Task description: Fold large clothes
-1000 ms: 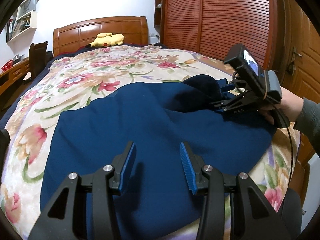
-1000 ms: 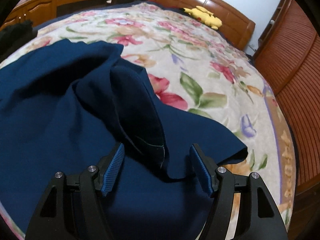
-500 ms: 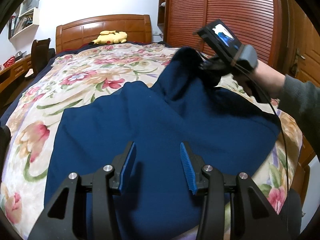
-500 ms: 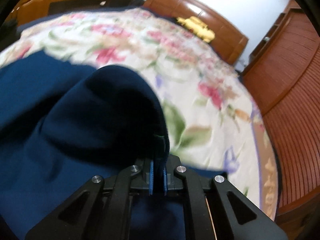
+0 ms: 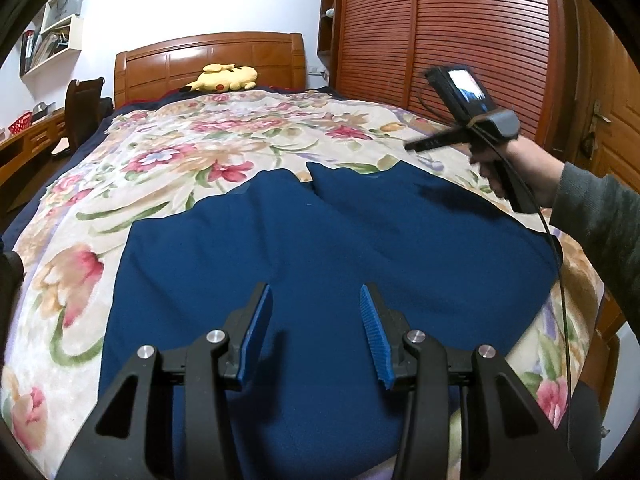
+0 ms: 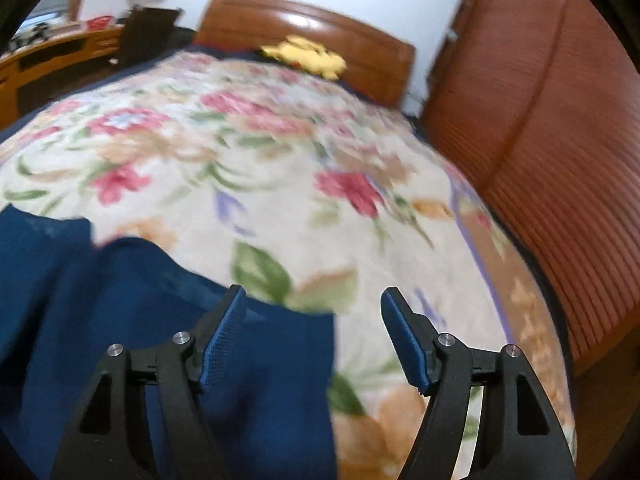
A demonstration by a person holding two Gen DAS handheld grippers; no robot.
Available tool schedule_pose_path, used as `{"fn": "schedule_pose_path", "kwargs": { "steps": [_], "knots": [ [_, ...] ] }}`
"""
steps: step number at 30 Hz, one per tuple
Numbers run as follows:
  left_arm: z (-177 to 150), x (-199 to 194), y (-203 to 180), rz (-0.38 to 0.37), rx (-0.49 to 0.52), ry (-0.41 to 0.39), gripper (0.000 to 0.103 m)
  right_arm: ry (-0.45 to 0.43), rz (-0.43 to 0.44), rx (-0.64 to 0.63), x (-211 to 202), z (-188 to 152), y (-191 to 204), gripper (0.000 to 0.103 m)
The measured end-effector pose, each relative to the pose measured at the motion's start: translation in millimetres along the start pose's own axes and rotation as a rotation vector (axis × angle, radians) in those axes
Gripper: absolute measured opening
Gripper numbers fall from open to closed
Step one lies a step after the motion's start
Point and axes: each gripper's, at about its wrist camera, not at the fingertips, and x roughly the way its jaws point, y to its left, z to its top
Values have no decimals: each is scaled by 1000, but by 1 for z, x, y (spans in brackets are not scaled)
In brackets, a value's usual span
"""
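The large navy-blue cloth garment [image 5: 320,248] lies spread on the floral-quilted bed [image 5: 192,152], its far edge bunched into two uneven humps at twelve o'clock. Judging from this, a fold made now could trap those wrinkles and come out crooked, since the soft fabric slides easily on the quilt. The left gripper [image 5: 316,328] hovers released over the garment's near middle. The right gripper [image 6: 314,336], also released, hangs above the garment's edge at about two o'clock, holding nothing.
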Motion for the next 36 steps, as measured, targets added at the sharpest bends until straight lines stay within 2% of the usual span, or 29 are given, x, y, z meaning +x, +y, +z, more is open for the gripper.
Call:
{"fn": "schedule_pose_path", "kwargs": {
  "steps": [5,8,10,11,12,14,16,18,19,23,25,26,27,29,30,33,36],
  "knots": [
    [-1,4,1,13,-5,11,44,193,101,82,36,-38,-21,71],
    [-1,6,1,19,0,18,44,256,154,137,52,-58,-27,64],
    [-1,6,1,21,-1,21,44,257,214,180,52,-65,-31,46],
    [-1,7,2,21,-2,23,44,242,240,184,49,-65,-32,16],
    [-1,8,3,22,-4,25,44,233,258,181,46,-65,-31,1],
    [-1,10,4,30,-6,31,44,172,239,134,31,-62,-30,0],
    [-2,12,6,33,-10,40,44,99,184,127,12,-57,-37,0],
    [-1,15,6,31,-13,46,44,72,70,187,-1,-54,-57,0],
    [-1,15,6,31,-14,45,44,64,43,199,-4,-53,-61,0],
    [0,12,6,30,-14,33,44,107,-35,167,-4,-54,-61,0],
    [1,9,6,29,-15,22,44,102,-35,181,-11,-53,-61,6],
    [1,7,5,27,-16,16,44,96,-44,182,-16,-53,-62,15],
    [2,6,4,25,-14,13,44,90,-50,183,-23,-53,-63,30],
    [2,3,3,15,-8,2,44,79,-24,187,-34,-55,-65,48],
    [2,1,2,8,-5,-2,44,65,-1,190,-45,-57,-64,53],
    [3,-3,-2,2,4,-11,46,35,38,162,-71,-69,-55,58],
    [2,-6,-4,-9,-4,-17,47,20,84,127,-99,-88,-39,59]
  ]
}}
